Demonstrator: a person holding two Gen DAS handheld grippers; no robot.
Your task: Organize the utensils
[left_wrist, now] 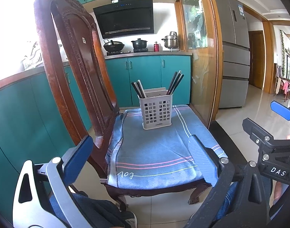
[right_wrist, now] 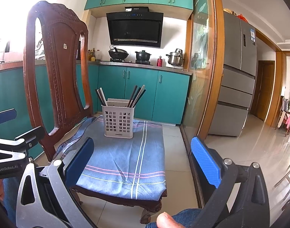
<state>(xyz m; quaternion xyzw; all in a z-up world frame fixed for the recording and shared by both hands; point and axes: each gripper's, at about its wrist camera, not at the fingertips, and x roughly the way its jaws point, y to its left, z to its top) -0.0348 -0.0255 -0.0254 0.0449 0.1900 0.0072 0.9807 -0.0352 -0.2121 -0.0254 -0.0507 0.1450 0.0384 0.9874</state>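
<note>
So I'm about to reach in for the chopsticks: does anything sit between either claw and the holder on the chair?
Nothing visible does. Only bare blue cloth lies between the open left claw, the open right claw and the white holder. The chair back stands off to the left of that path.

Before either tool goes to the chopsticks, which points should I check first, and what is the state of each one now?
1. Left tool open and holding nothing: ok.
2. Right tool open and holding nothing: ok.
3. Utensil basket upright on the blue cloth: ok.
4. Chopsticks in two groups, left group and right group, tops free to grasp: ok.
5. Path over the cloth to the basket free of things: ok.
6. Basket fixed against sliding: cannot tell.
</note>
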